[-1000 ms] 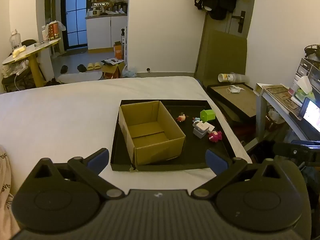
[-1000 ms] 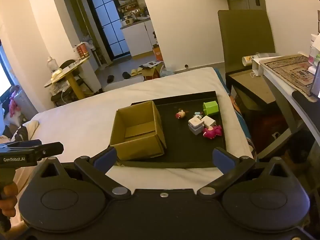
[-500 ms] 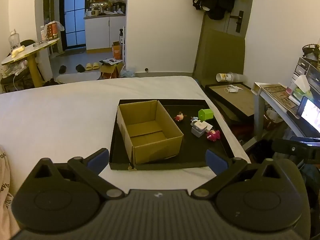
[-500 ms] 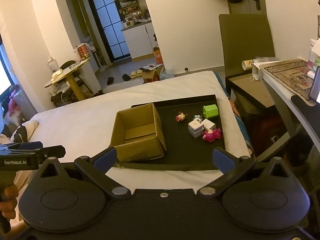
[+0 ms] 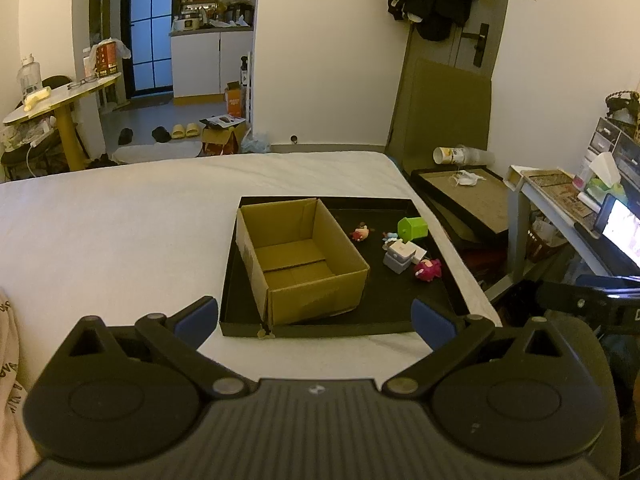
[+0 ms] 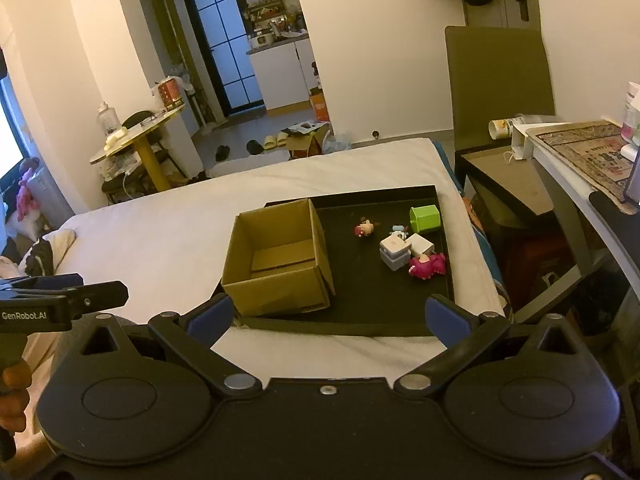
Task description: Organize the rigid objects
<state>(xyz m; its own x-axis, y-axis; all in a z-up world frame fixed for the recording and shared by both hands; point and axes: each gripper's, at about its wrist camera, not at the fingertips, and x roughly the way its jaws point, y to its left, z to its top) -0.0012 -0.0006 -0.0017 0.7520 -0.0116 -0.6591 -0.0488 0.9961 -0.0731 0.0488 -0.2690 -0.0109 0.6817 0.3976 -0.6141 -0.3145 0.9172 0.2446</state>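
Cardboard box (image 5: pixel 300 258), square and open-topped, sits in a flat black tray (image 5: pixel 436 304); both grippers' jaws gape wide.

Home bedroom: white bed (image 5: pixel 120 232), kitchenette (image 5: pixel 212 52) behind, slippers (image 5: pixel 186 131) on floor.

The black tray (image 5: pixel 436 280) lies on the white bed (image 5: pixel 120 232). Its left half is filled by the open cardboard box (image 5: pixel 304 256), whose upright walls block any low sideways pass. To the right, the toy cluster — green block (image 6: pixel 425 219), grey-and-white cube (image 6: pixel 395 254), pink figure (image 6: pixel 427 265) — stands packed. Bare tray floor lies between box and cluster, broken only by one small red figure (image 6: pixel 364 229). Both near tray corners are bare.
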